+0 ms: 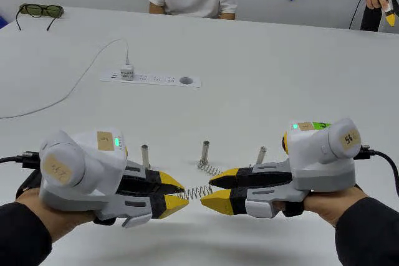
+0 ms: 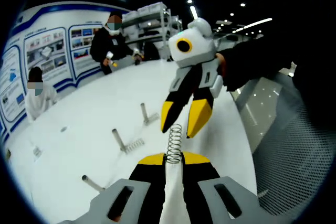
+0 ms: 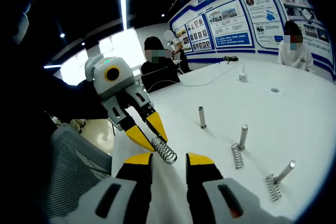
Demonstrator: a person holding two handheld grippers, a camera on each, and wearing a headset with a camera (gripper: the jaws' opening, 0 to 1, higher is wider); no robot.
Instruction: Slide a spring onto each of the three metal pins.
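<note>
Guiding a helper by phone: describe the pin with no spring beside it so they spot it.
On the white table, three pins stand in a row in front of the power strip. Take the left-end pin, nearest the left gripper. The middle pin and right pin each have a spring beside them; this one stands bare.

Three steel pins (image 1: 144,155) stand upright. One spring (image 1: 210,168) lies at the middle pin (image 1: 205,151)'s base, a second spring (image 3: 271,186) by the right pin (image 1: 261,154). A third spring (image 1: 198,192) is held level.
</note>
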